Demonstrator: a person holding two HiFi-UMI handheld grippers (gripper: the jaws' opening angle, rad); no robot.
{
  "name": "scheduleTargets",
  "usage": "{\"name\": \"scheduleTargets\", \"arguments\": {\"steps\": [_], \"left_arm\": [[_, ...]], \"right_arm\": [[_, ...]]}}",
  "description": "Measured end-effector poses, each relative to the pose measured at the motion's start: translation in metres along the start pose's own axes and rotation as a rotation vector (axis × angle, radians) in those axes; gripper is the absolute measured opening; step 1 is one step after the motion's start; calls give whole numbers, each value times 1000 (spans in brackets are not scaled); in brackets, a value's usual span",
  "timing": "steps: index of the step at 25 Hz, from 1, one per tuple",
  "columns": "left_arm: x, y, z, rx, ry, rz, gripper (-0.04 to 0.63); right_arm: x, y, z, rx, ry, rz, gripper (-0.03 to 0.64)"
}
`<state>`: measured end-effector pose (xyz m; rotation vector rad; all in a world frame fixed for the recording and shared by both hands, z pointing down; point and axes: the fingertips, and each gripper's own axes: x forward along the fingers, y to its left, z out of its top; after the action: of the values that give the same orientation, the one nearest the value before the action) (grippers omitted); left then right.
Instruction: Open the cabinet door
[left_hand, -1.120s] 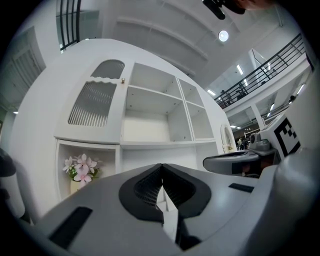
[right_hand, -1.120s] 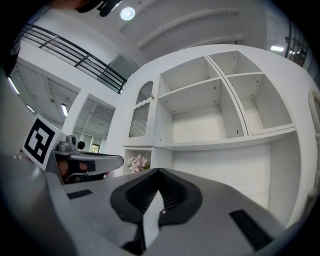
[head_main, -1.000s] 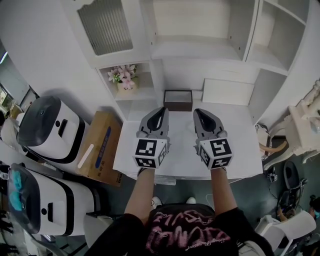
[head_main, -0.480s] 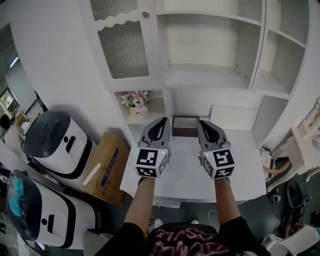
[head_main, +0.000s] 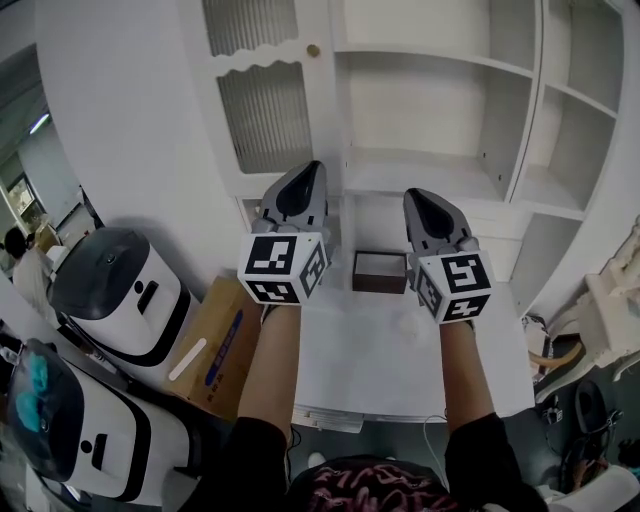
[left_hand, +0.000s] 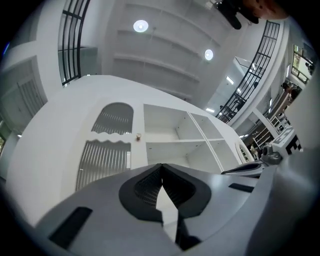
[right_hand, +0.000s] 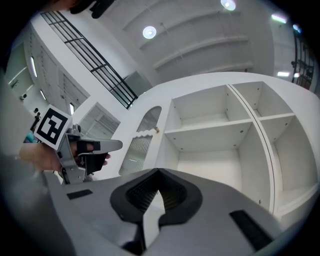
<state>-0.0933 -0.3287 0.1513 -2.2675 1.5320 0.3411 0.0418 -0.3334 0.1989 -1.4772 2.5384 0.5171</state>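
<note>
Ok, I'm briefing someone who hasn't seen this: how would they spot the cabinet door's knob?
Find the big white cabinet: open shelves on the right, a closed door with ribbed panels on the left. The knob sits on that door's right edge, level with the gap between its two panels. It is the only small round brass-coloured spot on the white front.

Cabinet door (head_main: 265, 115) at upper left, with 1 knob (head_main: 313, 50) near its right edge; open shelves (head_main: 430, 100) adjoin it on the right. The table (head_main: 400, 350) stands below the shelves and carries 1 small box (head_main: 380, 271) at its back. A cardboard box (head_main: 215, 345) lies left of the table, with 2 machines (head_main: 120, 290) further left. The left gripper (head_main: 304, 170) is before the door, the right gripper (head_main: 418, 196) before the shelves.
</note>
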Motion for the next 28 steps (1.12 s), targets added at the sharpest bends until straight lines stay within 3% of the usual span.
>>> {"name": "scheduleTargets", "arguments": {"steps": [12,22,27,28], "left_arm": [[17,-1,35,75,-76,-17,15],[34,3,36,103,-73,-37,15],[58,27,50,172,-60,-12,18],[67,32,53,174,-57,-10,63]], "right_arm": [[24,-3,56,-60,-103,-10,14],[32,-8,53,-49,-100,-15,15],[36,-14,47,-65,-83,-31,14],[36,-18,45,-65,-82,-34,14]]}}
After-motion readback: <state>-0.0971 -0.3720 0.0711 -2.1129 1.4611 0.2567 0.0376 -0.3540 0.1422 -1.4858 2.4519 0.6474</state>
